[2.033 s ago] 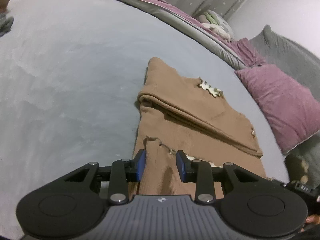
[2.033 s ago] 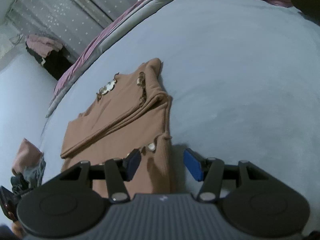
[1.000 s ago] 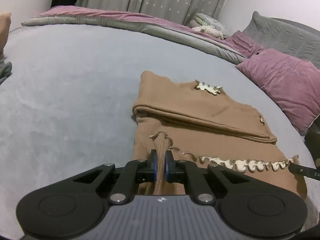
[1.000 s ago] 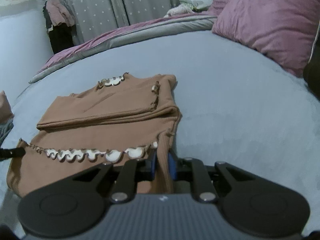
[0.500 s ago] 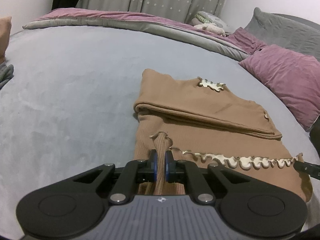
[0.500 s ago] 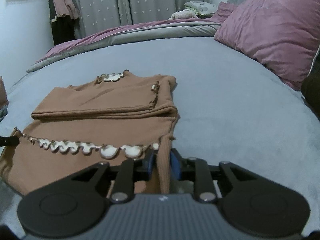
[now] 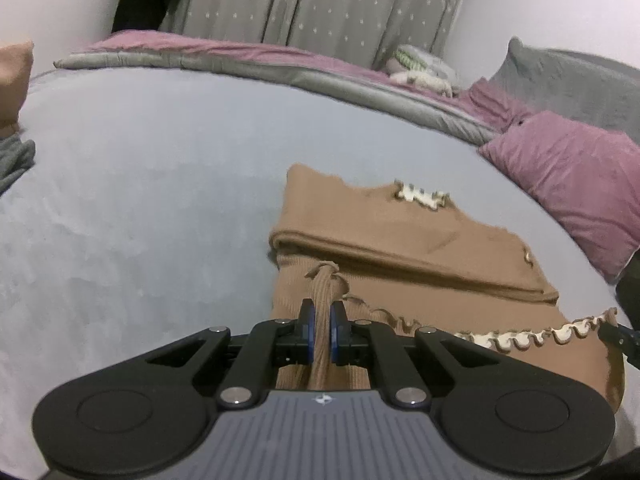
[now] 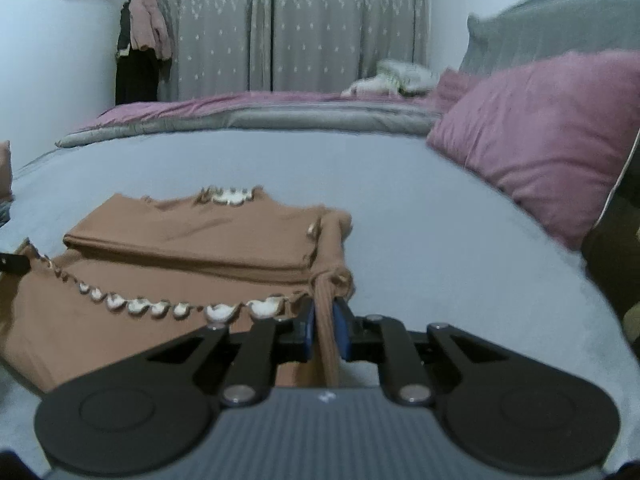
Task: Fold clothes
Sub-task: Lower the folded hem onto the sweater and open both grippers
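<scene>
Brown ribbed knit, a top [image 7: 400, 240] with a pale scalloped hem [image 7: 532, 334], lies on the grey-blue bed cover [image 7: 140, 200] straight ahead of both tools, its upper part already folded into a flat band across the far side. Two seconds ago both sets of jaws stood apart over the near corners of the hem; now the left gripper [image 7: 320, 332] has its blue pads [image 7: 307, 330] pressed together on a bunched ridge of the cloth at the top's left corner, and the right gripper [image 8: 325, 330] is likewise clamped on the right corner, the fabric standing up in a narrow pleat between its pads [image 8: 307, 330]. Since the pinch the cameras have tipped up from a downward look to a lower, more level one, so that the curtain [image 8: 280, 40] and the purple pillow [image 8: 540, 140] beyond the top fill more of each view, and the hem hangs in a stretched line between the two grips. This suggests the lower edge is raised and ready to be carried forward, away from the tools, onto the folded band, for the next fold. The risk is uneven tension letting one corner slip
</scene>
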Motion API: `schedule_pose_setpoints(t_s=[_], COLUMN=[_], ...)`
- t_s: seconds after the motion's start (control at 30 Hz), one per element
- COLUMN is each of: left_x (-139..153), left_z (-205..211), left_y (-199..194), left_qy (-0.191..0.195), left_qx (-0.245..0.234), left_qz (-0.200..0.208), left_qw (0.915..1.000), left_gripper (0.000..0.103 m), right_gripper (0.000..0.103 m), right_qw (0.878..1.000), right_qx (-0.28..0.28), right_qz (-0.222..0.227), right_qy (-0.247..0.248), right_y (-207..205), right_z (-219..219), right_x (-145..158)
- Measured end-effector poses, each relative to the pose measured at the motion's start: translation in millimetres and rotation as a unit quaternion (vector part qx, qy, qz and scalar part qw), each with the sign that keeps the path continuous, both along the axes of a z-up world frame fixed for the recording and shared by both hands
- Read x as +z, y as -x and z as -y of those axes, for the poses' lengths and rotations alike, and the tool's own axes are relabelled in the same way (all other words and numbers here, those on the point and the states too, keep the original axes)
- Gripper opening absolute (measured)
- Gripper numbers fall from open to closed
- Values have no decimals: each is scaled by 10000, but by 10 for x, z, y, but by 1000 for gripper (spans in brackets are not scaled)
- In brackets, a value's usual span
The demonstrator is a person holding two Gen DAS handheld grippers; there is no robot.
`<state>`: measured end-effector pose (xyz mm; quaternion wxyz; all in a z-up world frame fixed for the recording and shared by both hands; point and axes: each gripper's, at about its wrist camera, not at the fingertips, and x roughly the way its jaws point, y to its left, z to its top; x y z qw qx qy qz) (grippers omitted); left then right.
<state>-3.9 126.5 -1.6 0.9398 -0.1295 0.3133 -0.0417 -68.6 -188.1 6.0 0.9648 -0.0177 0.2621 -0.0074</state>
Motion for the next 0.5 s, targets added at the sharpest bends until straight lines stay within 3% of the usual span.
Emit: schedule_pose_setpoints(t_s=[0.37, 0.5], left_x=[-37, -87], left_z=[-25, 8], left_y=[-142, -235], left_qy=[53, -31], left_qx=[338, 442], left_qz=[731, 831], left_qw=[9967, 9956], left_gripper=[6, 6], right_gripper=[11, 11], right_qw=[9957, 9964], right_qx=[-183, -208], right_qz=[649, 475], right_qy=[637, 664], right_y=[-218, -383], right_z=[-178, -155], right_x=[-86, -212])
